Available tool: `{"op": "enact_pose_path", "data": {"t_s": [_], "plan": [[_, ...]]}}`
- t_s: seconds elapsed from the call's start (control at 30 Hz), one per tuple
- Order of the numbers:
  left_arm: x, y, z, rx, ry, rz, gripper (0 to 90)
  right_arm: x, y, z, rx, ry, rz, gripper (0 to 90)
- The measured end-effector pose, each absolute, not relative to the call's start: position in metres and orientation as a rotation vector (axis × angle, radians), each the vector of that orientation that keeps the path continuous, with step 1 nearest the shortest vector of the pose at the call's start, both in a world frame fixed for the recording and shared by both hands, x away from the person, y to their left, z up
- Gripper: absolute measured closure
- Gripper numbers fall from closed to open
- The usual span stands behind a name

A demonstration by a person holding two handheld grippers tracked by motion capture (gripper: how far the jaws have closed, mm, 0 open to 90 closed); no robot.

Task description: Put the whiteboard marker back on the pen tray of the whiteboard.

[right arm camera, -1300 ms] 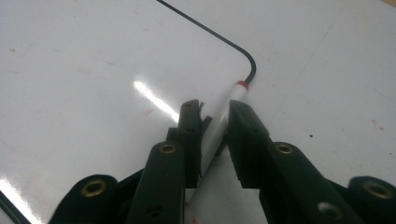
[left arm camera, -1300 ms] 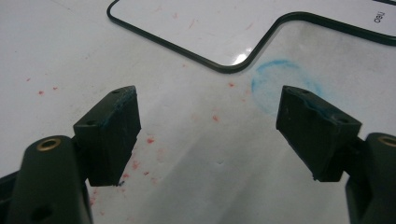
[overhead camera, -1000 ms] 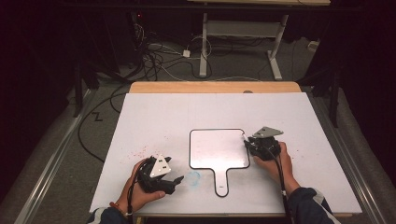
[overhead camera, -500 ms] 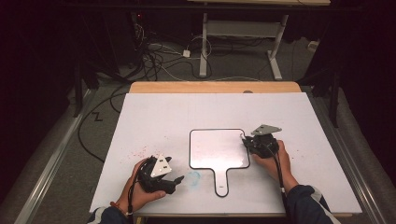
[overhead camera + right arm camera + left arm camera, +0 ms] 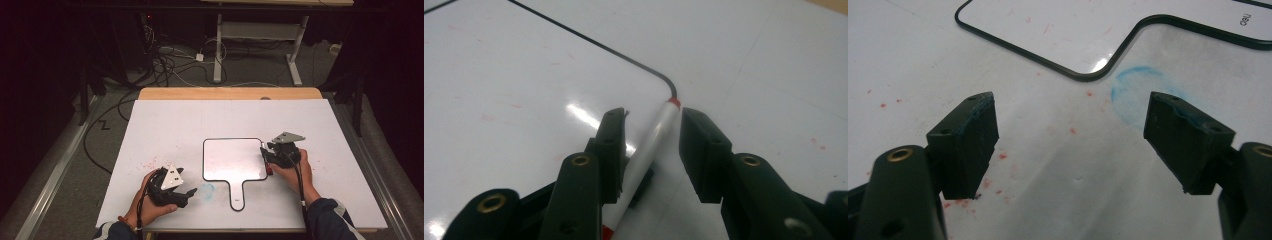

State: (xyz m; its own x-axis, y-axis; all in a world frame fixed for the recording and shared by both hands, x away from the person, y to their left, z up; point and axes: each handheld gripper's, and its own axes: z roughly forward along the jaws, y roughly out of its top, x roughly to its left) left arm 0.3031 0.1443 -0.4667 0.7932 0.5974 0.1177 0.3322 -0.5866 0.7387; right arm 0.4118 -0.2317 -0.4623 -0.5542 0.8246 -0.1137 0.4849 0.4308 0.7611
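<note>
A small white board with a black rim and a handle [image 5: 232,160] lies flat on the white table top [image 5: 200,120]. A white marker with red ends [image 5: 651,142] lies along the board's right edge, its tip at the rounded corner. My right gripper [image 5: 654,120] straddles that marker; its jaws have just been opening, and a gap shows between the marker and the right pad, so the grip is off. In the high view the right gripper [image 5: 265,154] sits at the board's right side. My left gripper [image 5: 1070,135] is open and empty, low over the table near the handle [image 5: 190,192].
A blue smudge [image 5: 1138,95] marks the table beside the board's handle, and red specks [image 5: 1003,156] dot the surface near the left gripper. The table's front edge is close under both hands. Cables and desk legs lie on the floor beyond the far edge.
Both hands have kept their places. The right gripper's jaws look slightly wider apart around the marker than before.
</note>
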Motion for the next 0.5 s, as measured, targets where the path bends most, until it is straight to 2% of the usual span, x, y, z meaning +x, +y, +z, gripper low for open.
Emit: {"op": "enact_pose_path", "data": {"t_s": [0.5], "plan": [[0.303, 0.146, -0.465, 2.227, 0.7, 0.509, 19.6, 0.377, -0.253, -0.427, 0.906, 2.132, 1.103, 44.1]]}}
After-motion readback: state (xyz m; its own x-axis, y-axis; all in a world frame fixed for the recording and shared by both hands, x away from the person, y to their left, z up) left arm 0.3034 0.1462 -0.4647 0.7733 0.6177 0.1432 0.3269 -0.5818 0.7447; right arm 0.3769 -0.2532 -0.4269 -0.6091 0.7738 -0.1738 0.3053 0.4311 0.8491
